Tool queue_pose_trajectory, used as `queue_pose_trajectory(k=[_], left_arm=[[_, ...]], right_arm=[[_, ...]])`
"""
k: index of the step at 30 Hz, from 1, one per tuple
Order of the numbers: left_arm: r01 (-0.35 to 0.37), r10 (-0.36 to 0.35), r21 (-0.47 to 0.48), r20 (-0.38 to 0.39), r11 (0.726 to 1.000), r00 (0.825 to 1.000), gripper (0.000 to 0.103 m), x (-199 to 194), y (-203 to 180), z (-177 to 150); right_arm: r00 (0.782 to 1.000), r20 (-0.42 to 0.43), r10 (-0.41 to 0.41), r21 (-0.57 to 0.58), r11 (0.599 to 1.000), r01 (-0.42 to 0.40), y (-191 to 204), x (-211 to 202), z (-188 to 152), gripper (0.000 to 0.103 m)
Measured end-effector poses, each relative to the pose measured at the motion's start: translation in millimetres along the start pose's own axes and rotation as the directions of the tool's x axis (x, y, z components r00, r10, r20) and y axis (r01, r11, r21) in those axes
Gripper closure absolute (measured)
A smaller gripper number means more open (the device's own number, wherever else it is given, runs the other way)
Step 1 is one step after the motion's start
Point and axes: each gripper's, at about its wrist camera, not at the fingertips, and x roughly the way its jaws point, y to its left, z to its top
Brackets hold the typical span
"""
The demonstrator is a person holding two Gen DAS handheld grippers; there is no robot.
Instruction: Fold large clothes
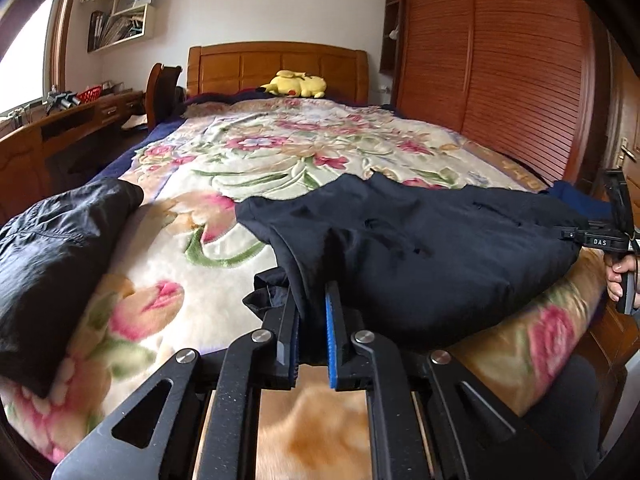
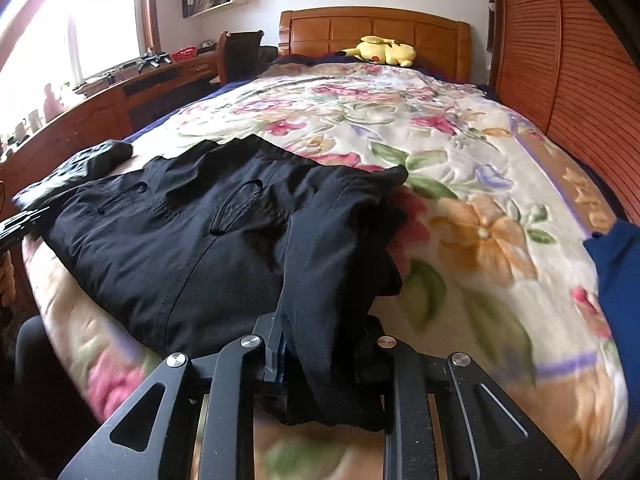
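Note:
Black trousers (image 1: 420,240) lie crosswise on the near end of the bed, pockets facing up (image 2: 180,240). My left gripper (image 1: 312,292) is shut on the edge of one end of them, a strip of cloth pinched between its blue pads. My right gripper (image 2: 320,320) is shut on a thick bunched fold at the other end; the cloth drapes over and hides its right finger. Each gripper also shows at the edge of the other's view: the right gripper (image 1: 616,236) in a hand, the left gripper (image 2: 16,224) at the far left.
A floral blanket (image 1: 260,148) covers the bed. A folded black garment (image 1: 48,256) lies left of the trousers, a blue garment (image 2: 616,272) to their right. A yellow plush toy (image 1: 294,84) rests by the headboard. A wooden wardrobe (image 1: 500,60) stands right, a desk (image 1: 60,120) left.

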Motion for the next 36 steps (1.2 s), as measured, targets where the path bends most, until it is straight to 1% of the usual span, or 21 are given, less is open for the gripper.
queue_pose_trajectory(k=[2,3,4,6,8,11,13,15,16,17,18,20,23,26,28,34,36], left_arm=[[0.006,-0.006,-0.005,-0.010,1.000,1.000,0.092,-2.0,1.4,-4.1],[0.004,-0.004,-0.008,-0.018,1.000,1.000,0.092,-0.7,2.5,-7.0],[0.001,-0.001,-0.008,-0.023,1.000,1.000,0.092,1.3,3.3,-9.2],[0.001,-0.002,-0.024,-0.034,1.000,0.999,0.092,6.4,7.7,-13.0],[0.008,-0.010,-0.039,-0.036,0.999,0.999,0.092,7.6,10.2,-15.9],[0.010,-0.012,-0.045,-0.039,0.999,0.999,0.091,9.6,10.8,-19.1],[0.010,-0.012,-0.046,-0.040,0.999,0.999,0.091,10.7,10.7,-20.7],[0.009,-0.011,-0.045,-0.041,0.999,0.999,0.091,12.3,10.5,-21.0],[0.008,-0.010,-0.043,-0.042,0.999,0.999,0.091,12.1,10.5,-21.2],[0.006,-0.008,-0.041,-0.043,0.999,0.999,0.091,12.6,10.6,-21.4],[0.005,-0.007,-0.041,-0.043,0.999,0.999,0.091,12.9,10.9,-21.5],[0.003,-0.005,-0.040,-0.044,0.999,0.999,0.091,13.8,11.4,-21.8],[-0.001,0.000,-0.038,-0.045,0.999,0.999,0.091,14.4,10.8,-22.7],[-0.002,0.001,-0.038,-0.047,0.999,0.999,0.091,15.7,10.4,-23.2],[-0.005,0.003,-0.035,-0.051,0.999,0.999,0.091,16.5,9.9,-23.6],[-0.009,0.007,-0.031,-0.056,0.999,0.998,0.091,17.2,9.7,-23.8],[-0.008,0.006,-0.033,-0.056,0.999,0.998,0.091,17.3,9.8,-23.9]], right_arm=[[0.999,-0.035,-0.030,0.002,1.000,0.030,-1.5,1.6,-1.5,0.072],[0.998,-0.045,-0.046,-0.007,0.999,0.046,-1.3,1.0,-0.4,0.065],[0.997,-0.045,-0.064,-0.014,0.998,0.064,-1.1,0.7,1.8,0.062],[0.993,-0.031,-0.113,-0.009,0.994,0.113,-2.4,-3.2,10.8,0.044],[0.987,0.000,-0.161,0.001,0.987,0.161,-3.3,-9.1,16.0,0.036],[0.974,0.044,-0.221,0.002,0.975,0.221,0.5,-15.4,22.1,0.034],[0.955,0.097,-0.279,-0.013,0.959,0.282,9.3,-20.5,25.4,0.034],[0.941,0.149,-0.302,-0.012,0.951,0.308,17.1,-27.1,29.8,0.034],[0.939,0.169,-0.300,-0.003,0.952,0.305,19.3,-29.2,32.7,0.034],[0.941,0.181,-0.287,0.006,0.957,0.290,23.8,-31.3,32.5,0.034],[0.948,0.182,-0.261,0.010,0.965,0.263,26.8,-30.1,34.1,0.034],[0.964,0.169,-0.206,0.000,0.978,0.209,38.4,-23.1,33.6,0.034],[0.974,0.153,-0.167,-0.053,0.983,0.177,53.8,-3.4,35.4,0.034],[0.985,0.132,-0.115,-0.102,0.986,0.129,75.1,17.0,33.2,0.034],[0.990,0.115,-0.077,-0.117,0.989,0.091,79.7,29.4,33.1,0.034],[0.997,0.075,-0.008,-0.156,0.988,0.020,95.6,59.3,34.4,0.034],[0.999,0.052,-0.001,-0.173,0.985,0.010,98.5,70.4,31.6,0.034]])
